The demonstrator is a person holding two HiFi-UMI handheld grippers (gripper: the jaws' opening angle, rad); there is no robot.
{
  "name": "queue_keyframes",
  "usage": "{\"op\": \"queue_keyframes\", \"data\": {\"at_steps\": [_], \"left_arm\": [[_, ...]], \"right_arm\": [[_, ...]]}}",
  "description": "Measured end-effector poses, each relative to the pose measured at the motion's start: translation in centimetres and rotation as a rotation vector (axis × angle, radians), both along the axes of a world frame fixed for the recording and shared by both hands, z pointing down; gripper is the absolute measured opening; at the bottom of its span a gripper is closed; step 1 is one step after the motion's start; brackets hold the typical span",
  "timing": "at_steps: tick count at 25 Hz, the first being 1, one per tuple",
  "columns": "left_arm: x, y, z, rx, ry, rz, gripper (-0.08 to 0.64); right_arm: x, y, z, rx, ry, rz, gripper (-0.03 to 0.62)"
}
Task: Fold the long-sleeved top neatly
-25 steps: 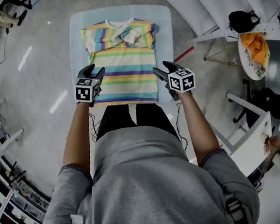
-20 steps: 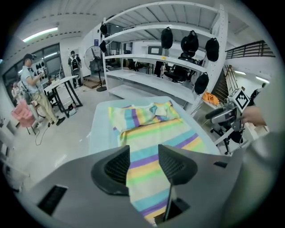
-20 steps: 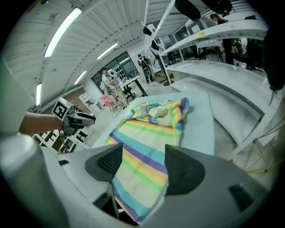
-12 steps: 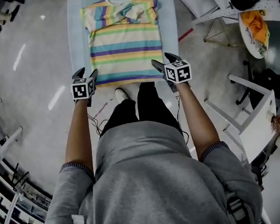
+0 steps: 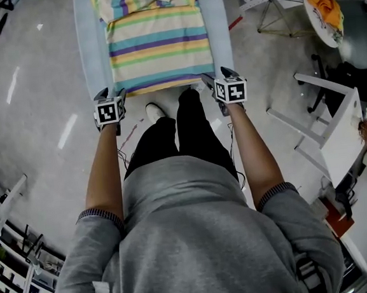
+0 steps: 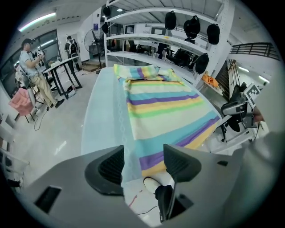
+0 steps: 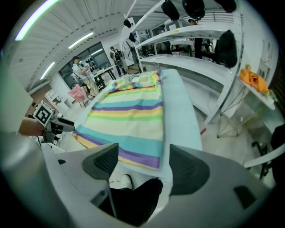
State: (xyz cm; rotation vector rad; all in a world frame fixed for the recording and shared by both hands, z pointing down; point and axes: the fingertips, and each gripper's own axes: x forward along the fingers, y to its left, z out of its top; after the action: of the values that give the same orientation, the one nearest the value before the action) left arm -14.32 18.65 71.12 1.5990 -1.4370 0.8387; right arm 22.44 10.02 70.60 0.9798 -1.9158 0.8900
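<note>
The striped long-sleeved top (image 5: 155, 43) lies flat on the pale blue table (image 5: 93, 61), its sleeves folded in across the chest at the far end. My left gripper (image 5: 110, 93) hovers at the table's near left corner, just outside the hem. My right gripper (image 5: 216, 76) hovers at the near right corner. Both have just been opening and stand open with nothing between the jaws. In the left gripper view the left gripper (image 6: 143, 160) frames the hem corner of the top (image 6: 164, 107). In the right gripper view the right gripper (image 7: 144, 162) frames the other corner of the top (image 7: 129, 120).
My dark-trousered legs and a white shoe (image 5: 155, 111) stand against the table's near edge. A round white table with an orange cloth (image 5: 326, 6) and white furniture (image 5: 339, 142) stand to the right. People (image 6: 31, 67) stand far off behind the left side.
Both grippers have drawn back toward me along the top's sides, down to the near hem corners. Their jaws have spread wider. The table now sits higher in the head view.
</note>
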Motion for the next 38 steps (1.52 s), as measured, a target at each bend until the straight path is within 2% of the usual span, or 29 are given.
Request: {"op": "queue_keyframes", "data": {"at_steps": [7, 13, 21, 23, 24, 25, 27, 32, 38], "left_arm": [[1.7, 1.6, 2.0, 0.002, 0.022, 0.024, 0.299], [2.1, 1.8, 2.6, 0.014, 0.039, 0.000, 0.268], [2.4, 2.2, 2.3, 0.038, 0.046, -0.021, 0.090], [2.4, 2.1, 2.0, 0.040, 0.063, -0.026, 0.047], [2.3, 2.1, 1.8, 0.041, 0.076, -0.030, 0.040], [2.2, 2.1, 1.6, 0.042, 0.090, -0.035, 0.037], [1.9, 2.1, 0.8, 0.048, 0.119, -0.045, 0.034], [1.2, 2.6, -1.3, 0.060, 0.176, -0.069, 0.034], [0.5, 3.8, -2.3, 0.061, 0.205, -0.094, 0.034]], "right_arm": [[1.0, 1.3, 1.8, 0.016, 0.025, 0.091, 0.341], [0.4, 0.8, 3.5, 0.023, 0.069, 0.080, 0.328], [0.5, 1.8, 5.1, 0.011, 0.124, 0.110, 0.290], [0.6, 1.6, 4.7, 0.012, 0.146, 0.109, 0.255], [0.6, 1.6, 4.3, 0.010, 0.153, 0.106, 0.204], [0.5, 1.5, 3.9, 0.007, 0.149, 0.104, 0.125], [0.1, 1.6, 3.1, -0.004, 0.117, 0.102, 0.042], [0.1, 2.6, 0.7, -0.039, 0.007, 0.119, 0.028], [-0.3, 4.2, -1.0, -0.056, -0.037, 0.119, 0.026]]}}
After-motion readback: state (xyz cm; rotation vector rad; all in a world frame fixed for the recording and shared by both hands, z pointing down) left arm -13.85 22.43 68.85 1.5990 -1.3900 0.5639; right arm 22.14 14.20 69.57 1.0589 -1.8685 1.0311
